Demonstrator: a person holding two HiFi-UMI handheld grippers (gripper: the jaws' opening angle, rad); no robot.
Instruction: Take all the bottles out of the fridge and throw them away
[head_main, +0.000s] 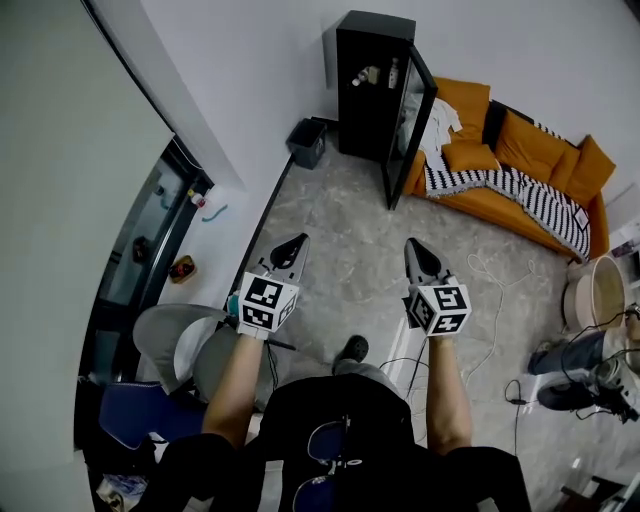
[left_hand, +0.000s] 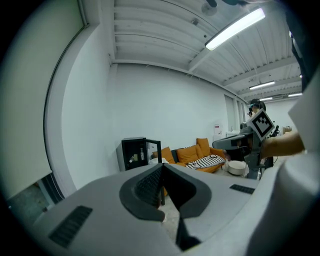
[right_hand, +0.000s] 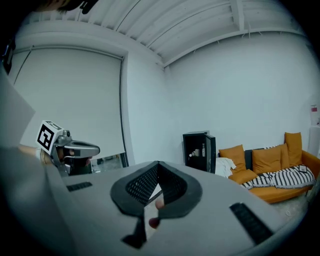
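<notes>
Bottles (head_main: 393, 72) sit in the open fridge (head_main: 372, 28) (none binned, seemingly); your left tongs (head_main: 297, 243) and right tongs (head_main: 416, 247) are clenched, empty.

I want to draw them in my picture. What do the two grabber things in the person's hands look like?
The left gripper and the right gripper are each shaped like a grey pointed beak, with dark ribbed pads inside. Each carries a white cube printed with black square markers. The person wears black clothes, and the forearms have no sleeves.
</notes>
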